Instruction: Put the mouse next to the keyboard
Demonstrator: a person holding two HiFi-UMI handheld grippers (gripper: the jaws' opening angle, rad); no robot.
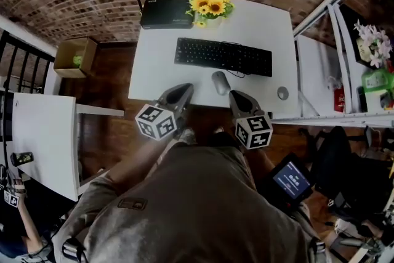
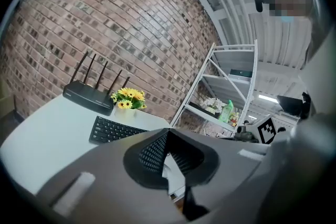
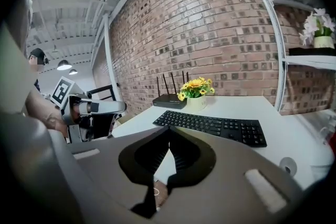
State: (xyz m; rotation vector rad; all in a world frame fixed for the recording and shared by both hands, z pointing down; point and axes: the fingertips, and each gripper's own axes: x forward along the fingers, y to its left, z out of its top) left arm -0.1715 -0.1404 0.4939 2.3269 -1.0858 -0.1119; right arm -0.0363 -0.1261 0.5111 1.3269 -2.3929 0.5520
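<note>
A grey mouse lies on the white table, just in front of the black keyboard and near the table's front edge. My left gripper hangs over that front edge, left of the mouse, with its tips closed and nothing between them. My right gripper is just right of and in front of the mouse, also shut and empty. From the right gripper view the keyboard lies ahead, while the gripper's own body hides the mouse. The left gripper view catches the keyboard at left.
A black router and a pot of sunflowers stand behind the keyboard. A small round grey object sits at the table's front right. A white metal shelf stands to the right; a cardboard box and another white table are at left.
</note>
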